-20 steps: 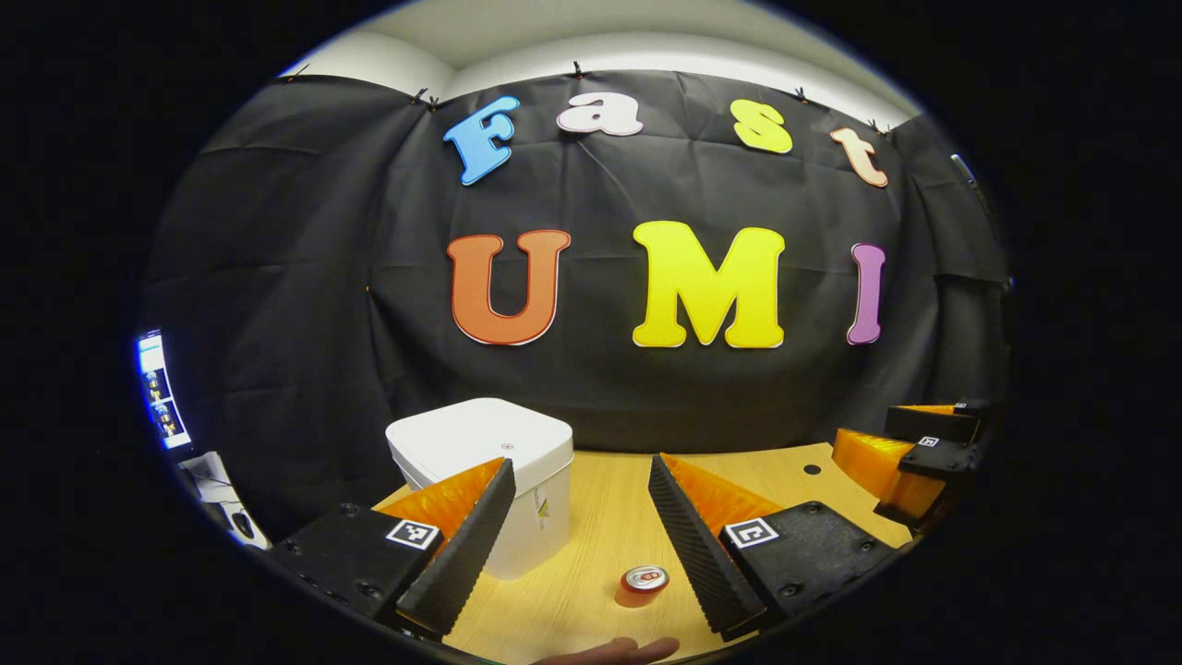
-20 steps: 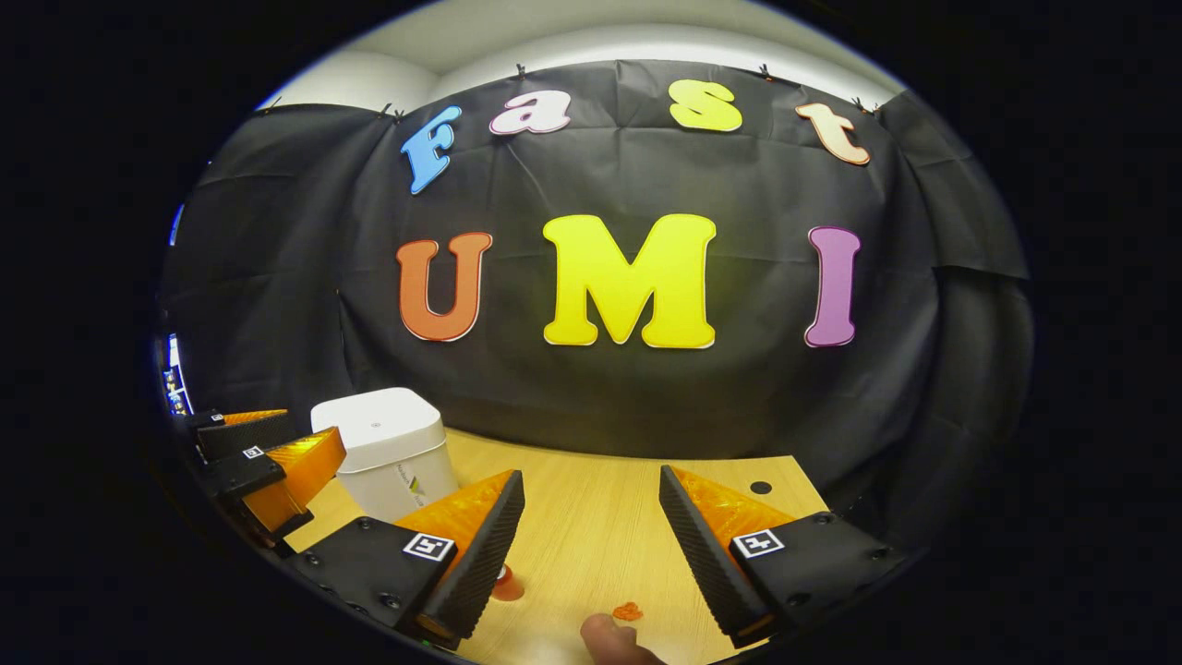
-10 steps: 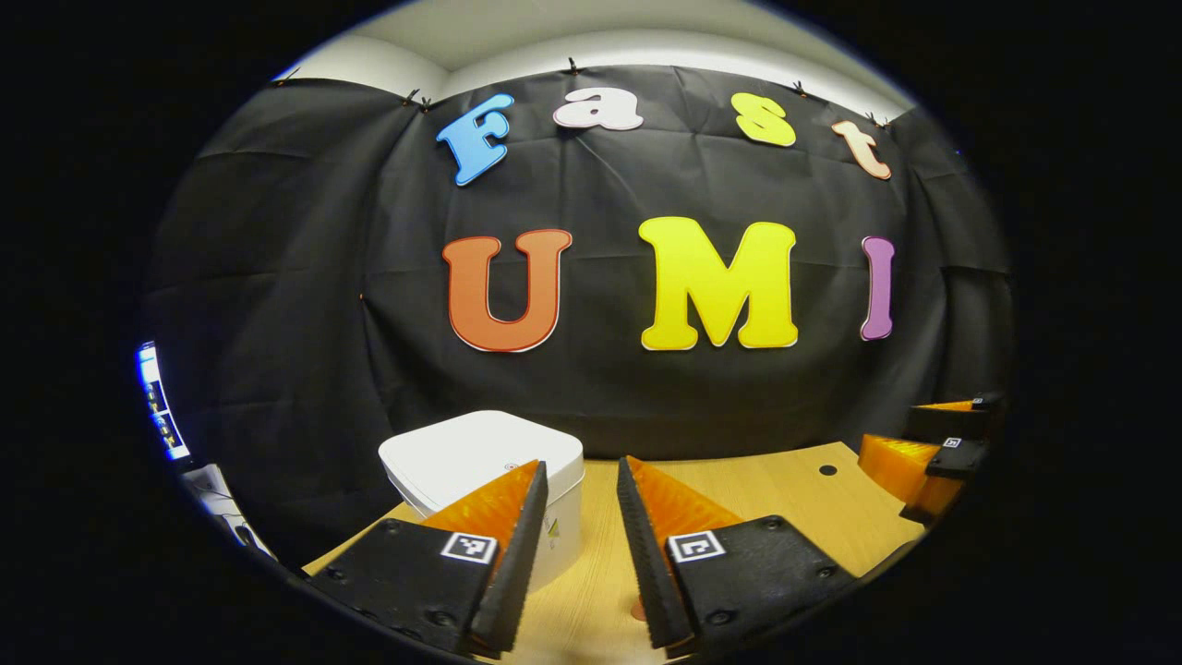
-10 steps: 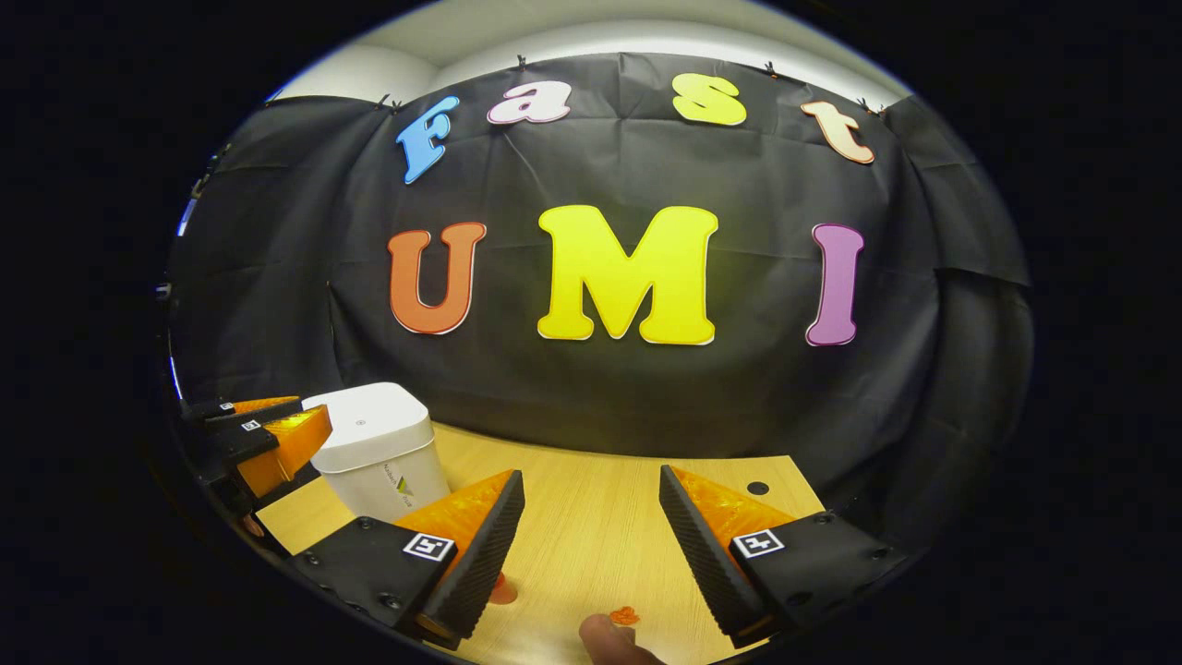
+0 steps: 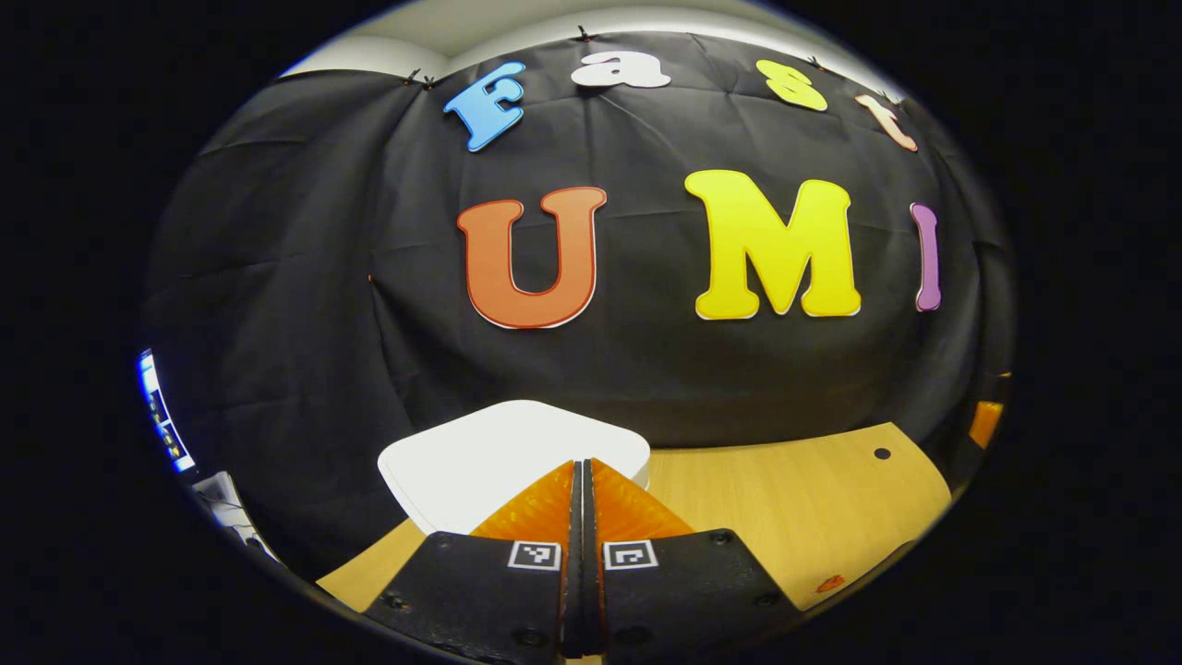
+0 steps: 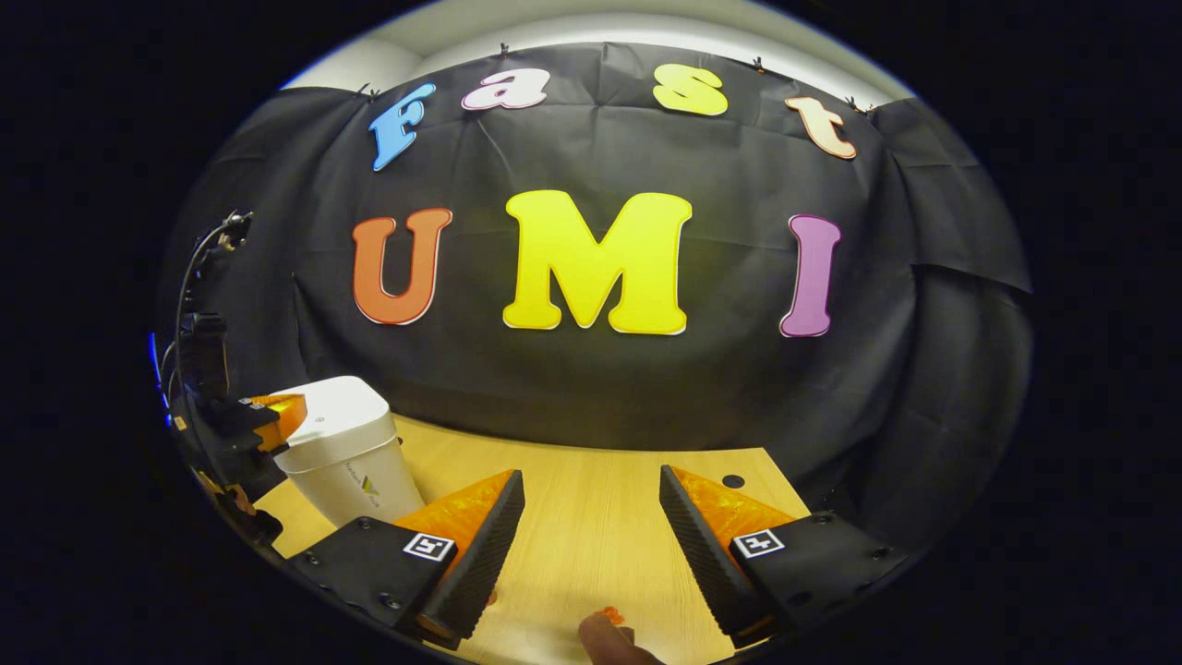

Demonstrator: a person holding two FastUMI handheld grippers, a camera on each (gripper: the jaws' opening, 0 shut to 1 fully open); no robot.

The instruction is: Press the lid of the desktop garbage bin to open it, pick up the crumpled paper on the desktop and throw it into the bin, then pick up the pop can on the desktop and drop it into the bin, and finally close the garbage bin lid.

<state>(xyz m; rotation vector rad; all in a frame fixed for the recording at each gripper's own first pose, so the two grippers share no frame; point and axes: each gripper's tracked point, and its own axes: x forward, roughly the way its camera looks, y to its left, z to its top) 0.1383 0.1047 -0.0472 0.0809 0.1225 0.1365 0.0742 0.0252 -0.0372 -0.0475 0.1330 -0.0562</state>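
garbage bin (image 5: 480, 462): white, lid down, at the left rear of the wooden desktop (image 5: 813, 499), against the booth's black cloth. judged stage: opening step, lid not yet pressed; paper, can and closing all remain.

left gripper (image 5: 582, 480): fingers closed flat together, nothing between them, tips poised at the near edge of the lid; contact cannot be told.

right gripper (image 6: 591, 517): fingers spread wide, holding nothing, over bare desk well right of the bin.

view differences: the right gripper view gives the bin's side wall (image 6: 355, 476) with the left gripper at its lid, and a fingertip (image 6: 600, 637) at the lower edge; the left gripper view gives the lid top close up.
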